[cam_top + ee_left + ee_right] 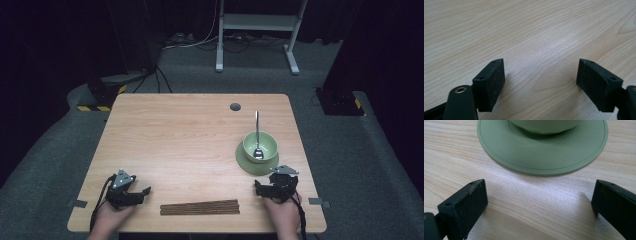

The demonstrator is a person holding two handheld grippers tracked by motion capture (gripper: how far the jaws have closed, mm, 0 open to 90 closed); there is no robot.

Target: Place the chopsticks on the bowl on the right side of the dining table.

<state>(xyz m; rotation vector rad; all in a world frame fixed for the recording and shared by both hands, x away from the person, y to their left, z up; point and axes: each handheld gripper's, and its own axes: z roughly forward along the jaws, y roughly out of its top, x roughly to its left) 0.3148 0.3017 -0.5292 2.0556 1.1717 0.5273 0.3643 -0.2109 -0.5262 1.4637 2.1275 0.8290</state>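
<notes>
The left tool (142, 192) rests low on the wooden table (190, 135) near its front left corner, jaws spread wide with nothing between them; in the left gripper view its two black pads (490, 83) frame bare wood grain. The right tool (264, 189) sits near the front right, jaws likewise wide and empty, pointing toward the green plate (244, 162) just beyond it. In the right gripper view the plate's rim (541, 157) lies close ahead of the pads (466, 206), apart from them. A green bowl (260, 145) stands on the plate, and a metal spoon (257, 135) leans in the bowl with its handle rising toward the far side. Between the two tools, along the front edge, lies a bundle of dark brown chopsticks (200, 207), flat and parallel to the edge, touched by neither tool.
</notes>
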